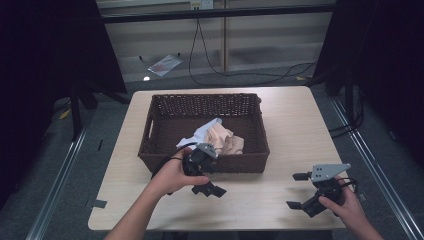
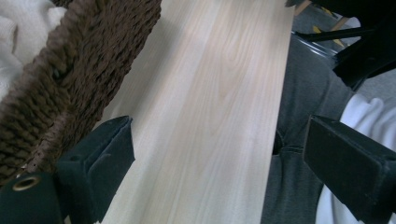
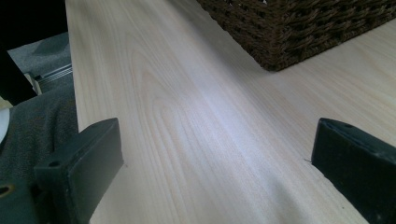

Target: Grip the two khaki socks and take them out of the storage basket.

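Note:
A dark brown wicker basket (image 1: 250, 162) stands in the middle of the light wooden table (image 1: 295, 125). Crumpled clothes lie inside it, a peach piece (image 1: 225, 137) and a white piece (image 1: 205, 131). My left gripper (image 1: 210, 179) hovers just in front of the basket's front wall, open and empty. In the left gripper view its jaws (image 2: 219, 163) stand wide apart over bare wood, with the basket wall (image 2: 70, 79) and white cloth (image 2: 18, 37) at the left. My right gripper (image 1: 298, 190) is over the table's front right, open and empty (image 3: 215, 158); a basket corner (image 3: 299, 28) shows ahead.
The table's front edge lies close under both hands, and the person's grey trousers (image 2: 299, 116) show beyond it. Black cables (image 1: 240, 75) trail on the floor behind the table. Dark frames stand at both sides.

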